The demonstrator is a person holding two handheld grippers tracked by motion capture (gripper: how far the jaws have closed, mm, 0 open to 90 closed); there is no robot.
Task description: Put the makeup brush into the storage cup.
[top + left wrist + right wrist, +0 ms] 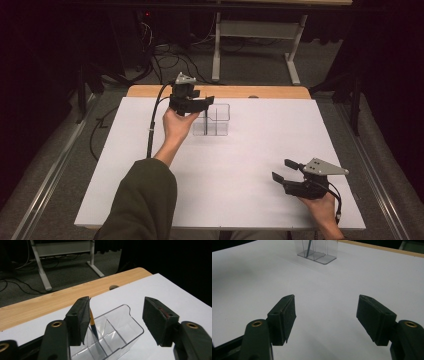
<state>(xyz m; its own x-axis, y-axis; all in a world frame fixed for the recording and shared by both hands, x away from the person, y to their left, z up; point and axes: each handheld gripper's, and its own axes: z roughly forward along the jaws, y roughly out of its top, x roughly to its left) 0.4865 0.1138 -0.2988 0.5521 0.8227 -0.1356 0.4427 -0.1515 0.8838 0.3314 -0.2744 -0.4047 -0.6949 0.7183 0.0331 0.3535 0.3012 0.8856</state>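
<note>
Pencil (93, 325) in organizer (117, 332) — fingers (78, 320) apart

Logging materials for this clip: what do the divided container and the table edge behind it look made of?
The divided container looks like clear, glossy hard plastic: the sheet shows through its walls. The table edge looks like light wood or wood-look laminate, with visible grain.

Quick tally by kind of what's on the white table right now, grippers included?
Clear divided organizer: 1
Pencil-like stick standing in the organizer: 1
Grippers: 2, left gripper open above the organizer, right gripper open over the bare white table
Total: 4
</note>
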